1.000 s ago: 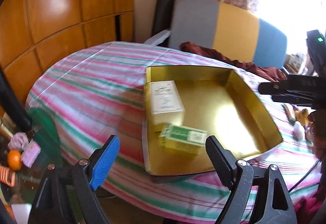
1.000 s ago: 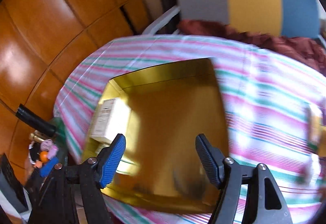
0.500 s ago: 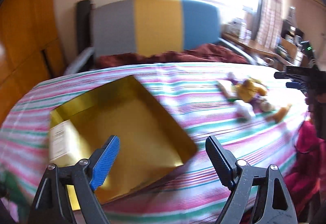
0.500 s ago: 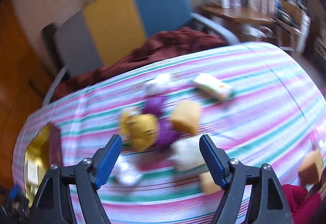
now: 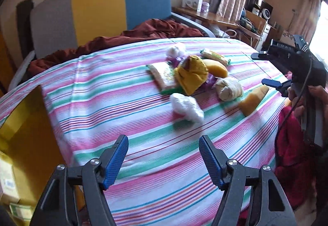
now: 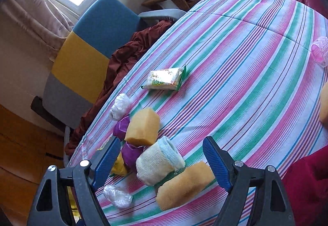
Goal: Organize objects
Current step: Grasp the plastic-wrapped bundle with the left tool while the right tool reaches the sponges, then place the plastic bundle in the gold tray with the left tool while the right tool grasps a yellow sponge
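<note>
A heap of small items lies on the striped tablecloth [image 5: 127, 90]: a yellow packet [image 5: 191, 75], a rolled towel [image 5: 228, 88], orange sponges [image 5: 253, 98] and white plastic bundles [image 5: 186, 106]. My left gripper [image 5: 163, 143] hovers short of the heap, its jaws closing on nothing. My right gripper [image 6: 161, 140] is over the rolled towel [image 6: 157, 162] and a long sponge [image 6: 184, 182]. Its jaws are opening and the pads touch neither. A second sponge [image 6: 143, 126] and a green packet [image 6: 165, 79] lie further off. In the left wrist view a hand holds the right gripper [image 5: 264, 69] at the right.
A gold tray [image 5: 24, 123] with boxes sits at the table's left end. Behind the table stand a grey, yellow and blue chair [image 5: 98, 6] with a dark red cloth [image 5: 143, 31]. A pink clear object [image 6: 320, 53] lies near the right edge. Desks with clutter line the window wall.
Both views have swung right from the gold tray to the heap of items. The left jaws have narrowed and the right jaws have widened. Neither holds anything.
</note>
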